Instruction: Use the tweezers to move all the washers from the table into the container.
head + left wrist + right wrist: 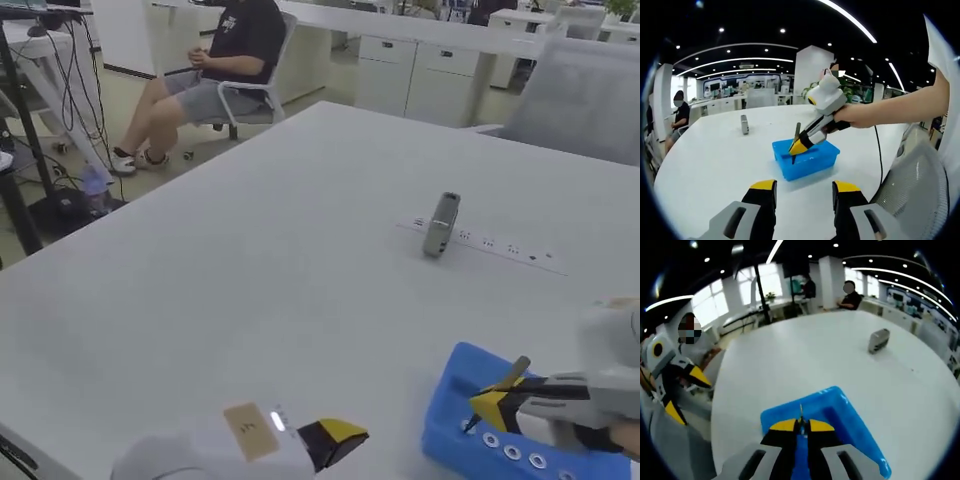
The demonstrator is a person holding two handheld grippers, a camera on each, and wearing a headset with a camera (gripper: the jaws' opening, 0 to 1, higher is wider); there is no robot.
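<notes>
i see the white table (250,270) spreading out on every side of the blue container (445,435), which sits close to the table's near edge. far beyond the container, past the opposite edge, a person (215,70) sits on an office chair.

the right gripper (488,408) hangs right over the container, with its yellow tips angled down into it. its jaws are pinched close together on the tweezers (796,131). the handle end sticks up behind the tips, and the thin point reaches down toward the container floor.

the left gripper (805,187) hovers off to the container's side, well apart from it and above bare table. its jaws stand wide apart with nothing between them.

a small grey device (440,224) stands upright on the table well beyond the container.

a row of pale washers (512,452) shows on the blue of the container, just under the right gripper. from the head view they seem to lie inside it, though the view is too blurred for me to say whether they rest on the floor or along the rim.
</notes>
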